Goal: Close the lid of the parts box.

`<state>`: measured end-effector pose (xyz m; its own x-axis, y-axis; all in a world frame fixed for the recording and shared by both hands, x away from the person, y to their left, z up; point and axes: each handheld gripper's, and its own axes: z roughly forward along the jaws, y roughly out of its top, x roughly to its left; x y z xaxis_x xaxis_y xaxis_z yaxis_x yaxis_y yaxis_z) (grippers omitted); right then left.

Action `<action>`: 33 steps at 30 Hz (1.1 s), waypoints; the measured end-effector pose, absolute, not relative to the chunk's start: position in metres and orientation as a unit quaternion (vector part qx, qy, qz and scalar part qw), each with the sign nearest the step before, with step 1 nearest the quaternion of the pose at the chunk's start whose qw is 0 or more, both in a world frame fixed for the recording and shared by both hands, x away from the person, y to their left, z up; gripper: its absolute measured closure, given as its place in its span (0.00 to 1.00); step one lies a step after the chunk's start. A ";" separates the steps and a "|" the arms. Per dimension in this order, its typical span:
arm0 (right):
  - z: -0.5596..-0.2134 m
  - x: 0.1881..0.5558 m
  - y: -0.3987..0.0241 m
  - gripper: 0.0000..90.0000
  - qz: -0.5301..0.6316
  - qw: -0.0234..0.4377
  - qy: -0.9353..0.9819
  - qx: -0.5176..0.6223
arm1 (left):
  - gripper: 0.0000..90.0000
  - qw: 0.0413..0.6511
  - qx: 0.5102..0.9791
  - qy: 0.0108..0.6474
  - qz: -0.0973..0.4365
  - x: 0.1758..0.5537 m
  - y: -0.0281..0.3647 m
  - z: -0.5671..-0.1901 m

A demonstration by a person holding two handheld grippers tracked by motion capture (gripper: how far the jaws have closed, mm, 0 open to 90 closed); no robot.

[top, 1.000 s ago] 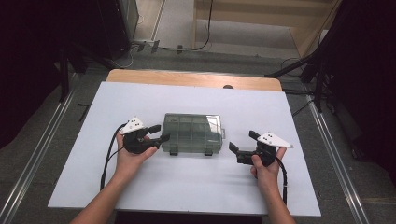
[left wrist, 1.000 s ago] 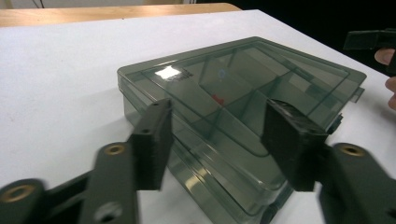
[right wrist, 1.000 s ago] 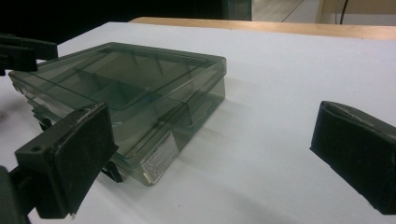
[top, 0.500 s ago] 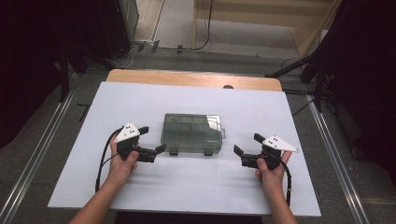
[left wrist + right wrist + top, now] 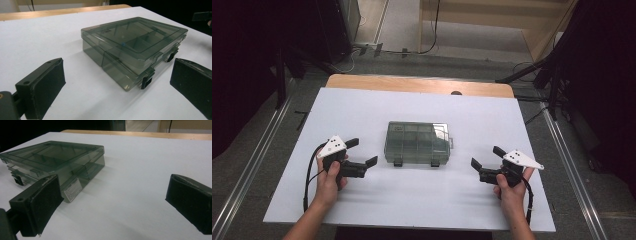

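Observation:
A smoky clear plastic compartment box (image 5: 417, 144) with its lid down and two dark latches on its near side lies in the middle of the white table top (image 5: 362, 107). My left gripper (image 5: 362, 152) is left of the box and apart from it. Its jaws have just been opening and stand wide with nothing between them. In the left gripper view the box (image 5: 132, 47) lies ahead of the gripper (image 5: 117, 67). My right gripper (image 5: 487, 156) stands open to the right of the box, clear of it. The right gripper view has the box (image 5: 55, 157) at its left, beyond the gripper (image 5: 113, 185).
A wooden table edge (image 5: 422, 84) runs along the back with a small dark knob (image 5: 456, 93). Metal rails (image 5: 257, 150) flank the table on the floor. Black stands (image 5: 552, 75) and cables are at the back right. Bare white surface surrounds the box.
Both hands have drawn back from the box, the left one to the left, the right one to the right. The left jaws, which were at the box's left end, now stand wide. The box has not moved.

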<state>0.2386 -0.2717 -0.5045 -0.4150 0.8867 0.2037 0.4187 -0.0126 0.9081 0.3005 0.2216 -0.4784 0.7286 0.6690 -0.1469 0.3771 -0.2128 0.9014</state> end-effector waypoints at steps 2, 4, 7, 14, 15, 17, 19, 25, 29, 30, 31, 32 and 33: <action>-0.505 0.236 -0.274 0.00 0.512 0.232 0.666 0.490 | 0.00 0.527 0.765 0.343 0.141 0.299 0.224 -0.479; -0.504 0.234 -0.277 0.01 0.512 0.232 0.665 0.491 | 0.00 0.527 0.762 0.348 0.143 0.297 0.228 -0.479; -0.505 0.231 -0.279 0.01 0.510 0.236 0.665 0.492 | 0.00 0.526 0.760 0.354 0.145 0.294 0.235 -0.480; -0.505 0.224 -0.283 0.02 0.504 0.241 0.667 0.493 | 0.00 0.516 0.758 0.365 0.158 0.289 0.248 -0.482; -0.505 0.222 -0.284 0.02 0.504 0.240 0.667 0.493 | 0.00 0.515 0.759 0.365 0.160 0.288 0.250 -0.482; -0.504 0.221 -0.286 0.02 0.503 0.243 0.667 0.492 | 0.00 0.515 0.758 0.368 0.162 0.287 0.253 -0.482; -0.504 0.219 -0.288 0.02 0.504 0.243 0.665 0.495 | 0.00 0.515 0.756 0.370 0.162 0.285 0.255 -0.482; -0.506 0.214 -0.292 0.02 0.500 0.245 0.664 0.499 | 0.00 0.509 0.756 0.375 0.168 0.280 0.263 -0.483; -0.506 0.211 -0.294 0.02 0.499 0.248 0.666 0.496 | 0.00 0.508 0.754 0.380 0.168 0.276 0.269 -0.484; -0.506 0.211 -0.294 0.02 0.499 0.249 0.664 0.498 | 0.00 0.509 0.754 0.381 0.167 0.275 0.270 -0.484; -0.506 0.210 -0.294 0.02 0.499 0.250 0.664 0.498 | 0.00 0.506 0.755 0.381 0.169 0.274 0.271 -0.484; -0.506 0.209 -0.295 0.02 0.500 0.250 0.664 0.497 | 0.00 0.506 0.754 0.382 0.170 0.273 0.272 -0.485; -0.506 0.208 -0.295 0.02 0.498 0.251 0.665 0.498 | 0.00 0.505 0.755 0.382 0.171 0.272 0.273 -0.485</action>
<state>0.2082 -0.2954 -0.5056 -0.3783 0.9113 0.1626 0.4126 0.0088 0.9109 0.2724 0.2731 -0.4847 0.6501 0.7491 -0.1277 0.4041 -0.1985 0.8929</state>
